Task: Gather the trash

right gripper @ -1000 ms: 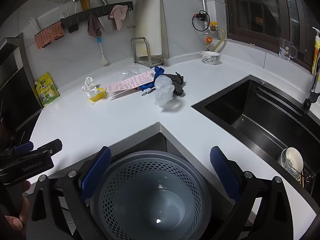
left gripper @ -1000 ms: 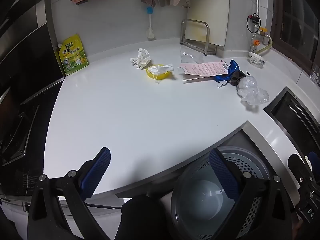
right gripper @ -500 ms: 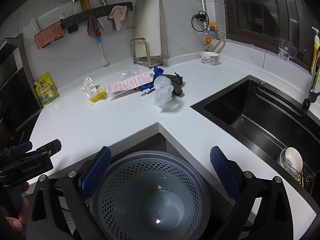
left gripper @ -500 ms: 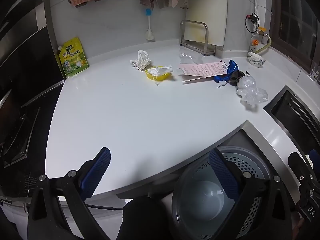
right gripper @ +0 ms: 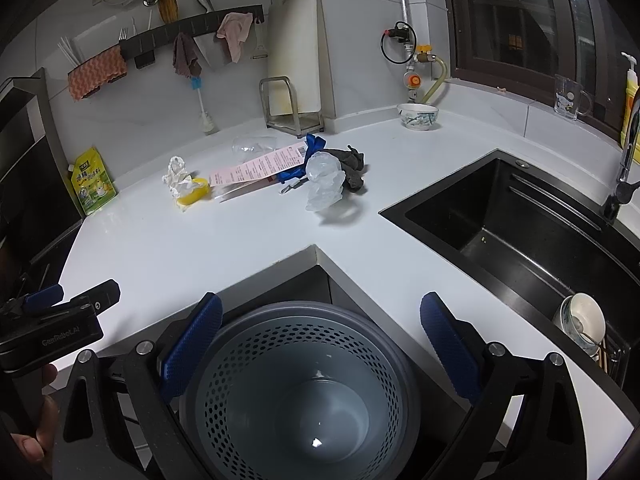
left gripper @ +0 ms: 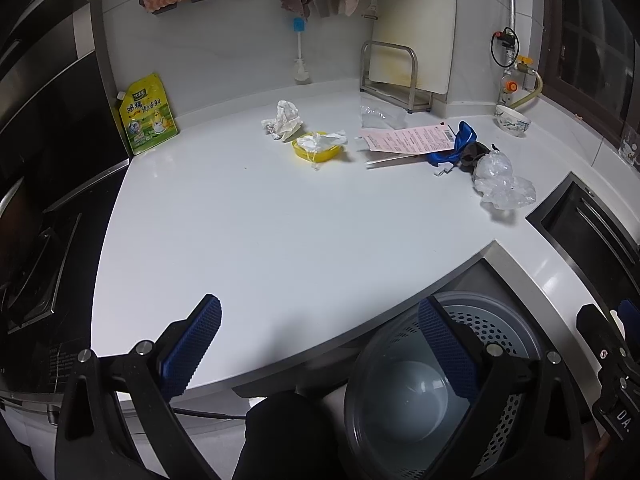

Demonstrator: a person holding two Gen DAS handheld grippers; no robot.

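Trash lies at the back of the white counter (left gripper: pixel 260 232): a crumpled tissue (left gripper: pixel 285 120), a yellow lid with a tissue in it (left gripper: pixel 318 147), a pink receipt (left gripper: pixel 408 140), a blue wrapper (left gripper: pixel 456 148), a dark rag (right gripper: pixel 352 166) and crumpled clear plastic (left gripper: pixel 502 184), which also shows in the right wrist view (right gripper: pixel 324 182). A grey perforated bin (right gripper: pixel 304 388) stands below the counter corner, empty. My left gripper (left gripper: pixel 320 344) is open over the counter's front edge. My right gripper (right gripper: pixel 320 344) is open above the bin.
A black sink (right gripper: pixel 532 232) with a bowl in it is at the right. A stove (left gripper: pixel 36 248) is at the left. A yellow seasoning pouch (left gripper: pixel 146 114), a cutting-board rack (left gripper: pixel 394 76) and a small bowl (left gripper: pixel 513 120) stand along the back wall.
Both grippers have barely shifted; the views have dropped slightly. Both stay open and nothing on the counter has moved.
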